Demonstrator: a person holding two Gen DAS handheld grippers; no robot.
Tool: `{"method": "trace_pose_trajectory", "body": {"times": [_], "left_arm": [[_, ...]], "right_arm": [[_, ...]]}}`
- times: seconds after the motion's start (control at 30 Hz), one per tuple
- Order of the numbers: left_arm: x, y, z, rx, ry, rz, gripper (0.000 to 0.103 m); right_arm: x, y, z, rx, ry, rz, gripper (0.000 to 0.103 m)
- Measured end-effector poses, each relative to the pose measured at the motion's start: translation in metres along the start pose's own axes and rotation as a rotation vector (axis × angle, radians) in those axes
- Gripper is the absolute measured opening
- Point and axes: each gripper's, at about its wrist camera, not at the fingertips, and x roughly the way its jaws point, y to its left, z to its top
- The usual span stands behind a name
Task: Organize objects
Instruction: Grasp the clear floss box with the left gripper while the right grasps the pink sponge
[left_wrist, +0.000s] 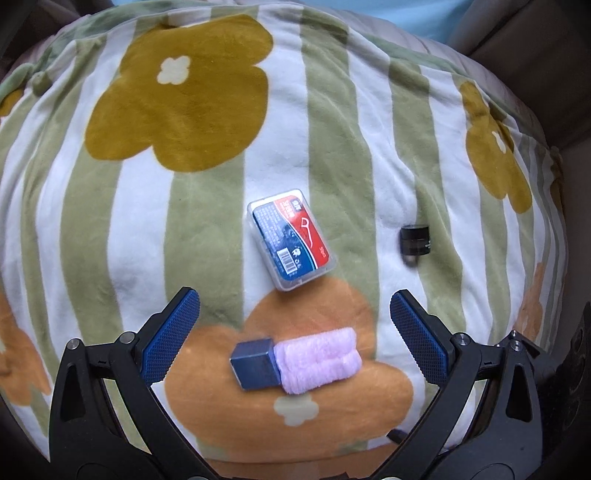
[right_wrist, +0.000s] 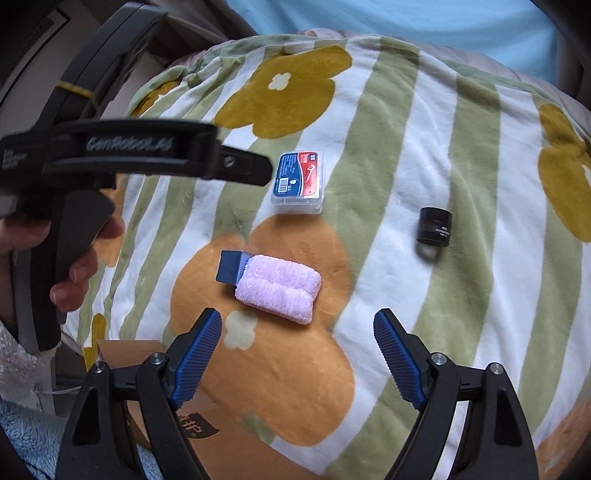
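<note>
Under both tools — striped floral blanket (left_wrist: 332, 110), cardboard box (right_wrist: 147, 354) at edge.

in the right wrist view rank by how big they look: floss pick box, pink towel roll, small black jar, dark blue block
1. pink towel roll
2. floss pick box, farther off, so close call
3. small black jar and dark blue block: alike; block partly hidden

The left gripper (left_wrist: 294, 302) had matte black arms, silver round screws at its pivots, and blue pads with a fine cross-hatch. The right gripper (right_wrist: 297, 325) was the same black frame with silver screws, its blue pads ribbed instead. In the right view, at 9 o'clock, the left tool's black side bore raised "GenRobot.AI" lettering, one small screw, and a pistol-style handle.
</note>
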Motion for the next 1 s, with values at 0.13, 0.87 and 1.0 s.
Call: {"method": "trace_pose_trajectory", "body": {"times": [0.13,0.87,1.0], "left_arm": [[0.028,0.000,0.015,-0.012,0.028,-0.001,0.103],[0.095,0.004,0.031,-0.049,0.099,0.001,0.088],[0.096,0.011,0.033,-0.053,0.107,0.008,0.064]], "right_arm": [[0.023,0.009,-0.001,-0.088,0.023,-0.009,0.082],[0.103,0.038,0.004,-0.336,0.076,-0.088,0.077],[0.107,0.031,0.009,-0.377,0.096,-0.102,0.055]]}}
